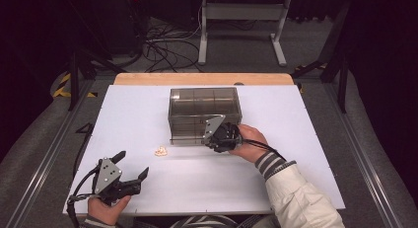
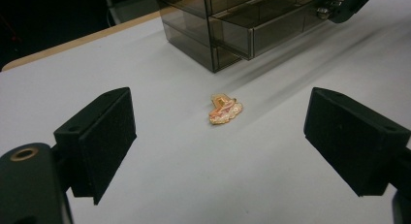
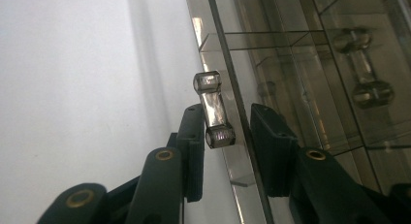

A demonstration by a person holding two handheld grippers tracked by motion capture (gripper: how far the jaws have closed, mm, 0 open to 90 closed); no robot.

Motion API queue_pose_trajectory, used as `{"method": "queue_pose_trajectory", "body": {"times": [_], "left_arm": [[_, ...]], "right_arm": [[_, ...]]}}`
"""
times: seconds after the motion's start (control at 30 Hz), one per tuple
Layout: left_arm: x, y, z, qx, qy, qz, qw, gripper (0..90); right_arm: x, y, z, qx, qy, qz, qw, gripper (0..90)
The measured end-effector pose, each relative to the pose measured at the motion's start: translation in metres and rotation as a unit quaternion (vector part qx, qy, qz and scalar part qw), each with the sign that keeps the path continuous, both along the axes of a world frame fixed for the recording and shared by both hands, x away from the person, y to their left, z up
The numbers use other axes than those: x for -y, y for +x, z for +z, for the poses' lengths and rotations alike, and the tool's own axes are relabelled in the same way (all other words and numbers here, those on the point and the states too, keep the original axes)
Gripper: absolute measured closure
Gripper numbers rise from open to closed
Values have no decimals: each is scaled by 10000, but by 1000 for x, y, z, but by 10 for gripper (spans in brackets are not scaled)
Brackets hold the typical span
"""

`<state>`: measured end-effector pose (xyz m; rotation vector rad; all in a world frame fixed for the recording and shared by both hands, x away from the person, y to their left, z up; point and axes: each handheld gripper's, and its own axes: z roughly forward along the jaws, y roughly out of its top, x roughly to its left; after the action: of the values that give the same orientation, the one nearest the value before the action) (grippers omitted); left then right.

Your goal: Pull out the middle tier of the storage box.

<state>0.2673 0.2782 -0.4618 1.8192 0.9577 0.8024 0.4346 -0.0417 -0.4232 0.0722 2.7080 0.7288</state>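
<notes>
Near the table's front edge, the left gripper (image 1: 133, 165) rests low in the person's hand, jaws wide apart, aimed at a small orange trinket (image 1: 160, 151). Farther off, the right gripper (image 3: 225, 136) reaches the smoky drawer cabinet (image 1: 203, 104), jaws narrowed around a drawer handle (image 3: 213, 109), contact unclear.

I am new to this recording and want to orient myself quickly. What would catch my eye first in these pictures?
First, the smoky transparent drawer cabinet at the middle of the white table, with one lower drawer pulled slightly out. The right gripper is at that drawer front, its jaws on either side of the clear handle. Nearer the person, a small orange-pink trinket lies alone on the table, ahead of the left gripper, whose jaws stand wide open.
</notes>
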Motion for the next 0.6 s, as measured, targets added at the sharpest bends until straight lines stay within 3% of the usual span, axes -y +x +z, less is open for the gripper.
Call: {"method": "queue_pose_trajectory", "body": {"times": [0.6], "left_arm": [[1, 2, 0, -11, 19, -28, 10000, 122]], "right_arm": [[1, -10, -5, -172, 11, 99, 9998, 692]]}}
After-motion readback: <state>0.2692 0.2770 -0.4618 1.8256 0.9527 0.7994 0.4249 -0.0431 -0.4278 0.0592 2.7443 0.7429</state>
